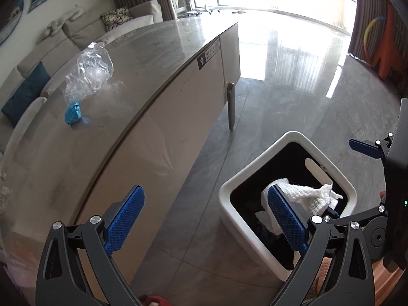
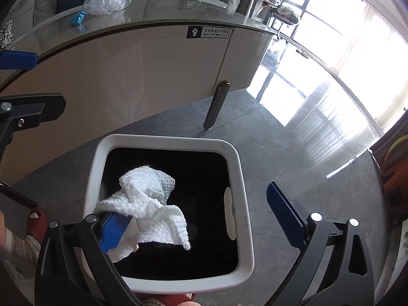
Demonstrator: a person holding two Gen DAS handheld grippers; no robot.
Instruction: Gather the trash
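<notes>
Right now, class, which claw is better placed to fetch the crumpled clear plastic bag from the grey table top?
Probably the left claw: it is open, empty and nearer the table. The crumpled clear plastic bag lies ahead of it. The right claw hangs open over the white bin, the white tissue against one finger.

We see open floor (image 2: 293,153) right of the bin (image 2: 244,204), whose mouth is partly filled by a white cloth (image 2: 150,204) (draped against one blue pad); the cabinet (image 2: 127,71) walls off the far side.
</notes>
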